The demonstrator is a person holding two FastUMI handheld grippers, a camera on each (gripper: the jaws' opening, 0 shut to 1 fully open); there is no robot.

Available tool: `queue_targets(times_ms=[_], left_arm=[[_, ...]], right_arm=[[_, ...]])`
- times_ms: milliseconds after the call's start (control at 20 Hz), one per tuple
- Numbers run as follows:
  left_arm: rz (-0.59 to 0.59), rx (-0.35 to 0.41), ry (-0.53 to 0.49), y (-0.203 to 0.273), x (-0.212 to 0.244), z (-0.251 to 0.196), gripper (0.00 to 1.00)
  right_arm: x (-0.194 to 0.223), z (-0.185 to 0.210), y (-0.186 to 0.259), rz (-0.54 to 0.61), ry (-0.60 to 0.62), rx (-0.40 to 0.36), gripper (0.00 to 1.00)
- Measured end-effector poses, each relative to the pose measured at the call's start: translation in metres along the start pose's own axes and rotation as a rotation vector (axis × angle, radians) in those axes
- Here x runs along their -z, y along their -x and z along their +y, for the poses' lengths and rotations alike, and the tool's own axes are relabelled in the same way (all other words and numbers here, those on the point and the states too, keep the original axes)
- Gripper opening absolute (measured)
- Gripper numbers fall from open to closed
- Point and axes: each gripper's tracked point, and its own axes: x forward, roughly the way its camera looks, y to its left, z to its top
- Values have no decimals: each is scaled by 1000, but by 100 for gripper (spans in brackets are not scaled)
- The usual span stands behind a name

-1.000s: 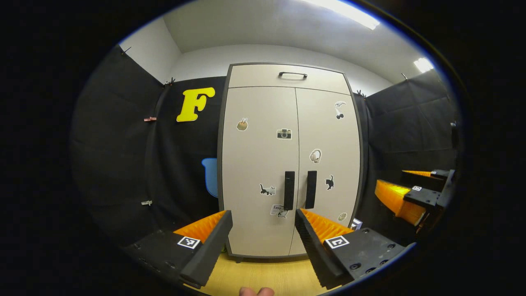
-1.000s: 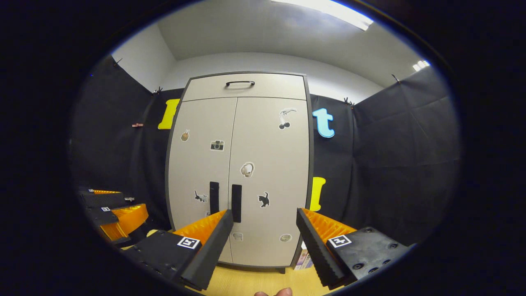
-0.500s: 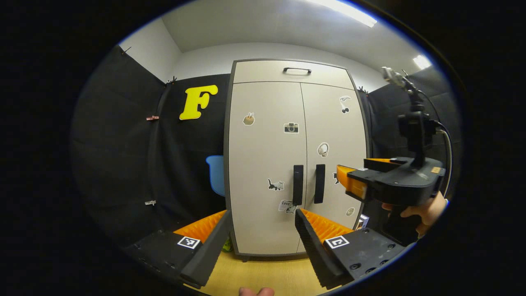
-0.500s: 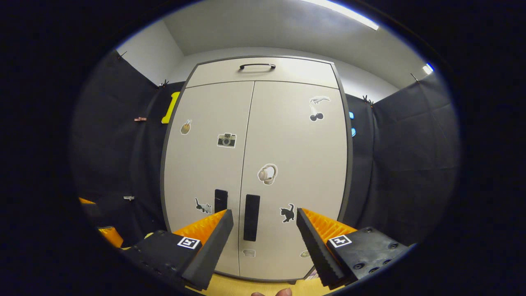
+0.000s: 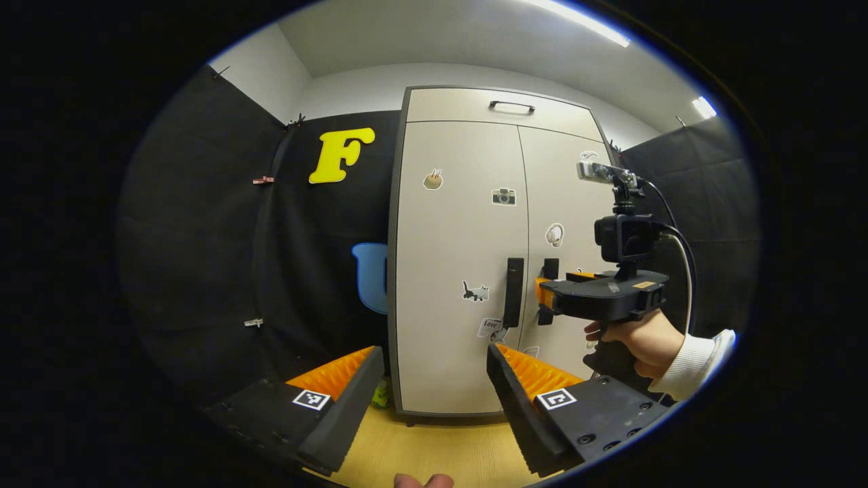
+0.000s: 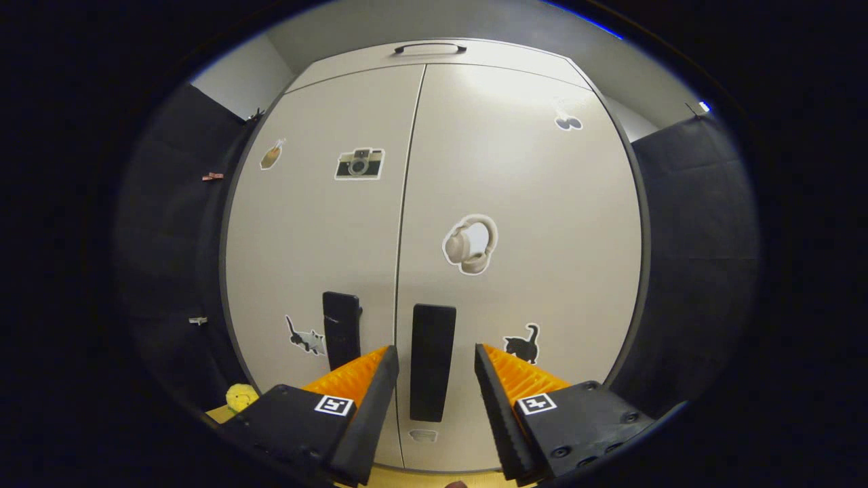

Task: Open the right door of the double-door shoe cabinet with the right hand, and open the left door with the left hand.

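The shoe cabinet [image 6: 515, 203] is found standing on the wooden floor [image 5: 434, 451] against the booth wall, with both doors shut. The right door [image 6: 542, 224] and the left door [image 6: 305, 237] meet at a central seam, a dark vertical handle being fitted on each side of it.

In the right gripper view, the right gripper [image 6: 434, 379] is held close to the cabinet with its fingers parted. The right door's handle [image 6: 431, 359] is framed in the gap between them, at 12 o'clock from the fingertips. No contact with either pad can be made out, so the handle is judged not yet grasped. The alignment is judged deliberate, allowing the fingers to close across the bar before a pull. The left door's handle [image 6: 340, 329] is seen at 10 o'clock, just outside the left finger.

In the left gripper view, the left gripper [image 5: 434, 379] is held well back from the cabinet, fingers released and holding nothing. The left door's handle [image 5: 513, 293] lies at about 1 o'clock from it. The right gripper [image 5: 542, 293] is seen at that handle level, carried by a hand [image 5: 641, 342] in a white sleeve. The left is judged to be kept clear so that the right door can be dealt with first.
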Motion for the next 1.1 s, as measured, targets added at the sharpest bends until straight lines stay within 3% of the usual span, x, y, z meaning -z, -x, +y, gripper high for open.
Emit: queue_targets(times_ms=[200, 400, 600, 850, 900, 1100], left_arm=[[9, -8, 32, -5, 4, 6, 95], [15, -22, 26, -5, 6, 11, 95], [18, -40, 23, 5, 7, 18, 95], [21, -74, 31, 25, 6, 29, 95], [18, -81, 33, 30, 5, 30, 95], [15, -106, 43, 48, 4, 34, 95]], right_arm=[[28, 4, -18, 93, -64, 18, 52], [22, 5, -18, 25, -28, 45, 36], [21, 2, -19, 26, -67, 64, 30], [23, 1, -21, 55, -60, 57, 31], [22, 1, -19, 58, -61, 58, 23], [24, 2, -15, 67, -74, 36, 18]])
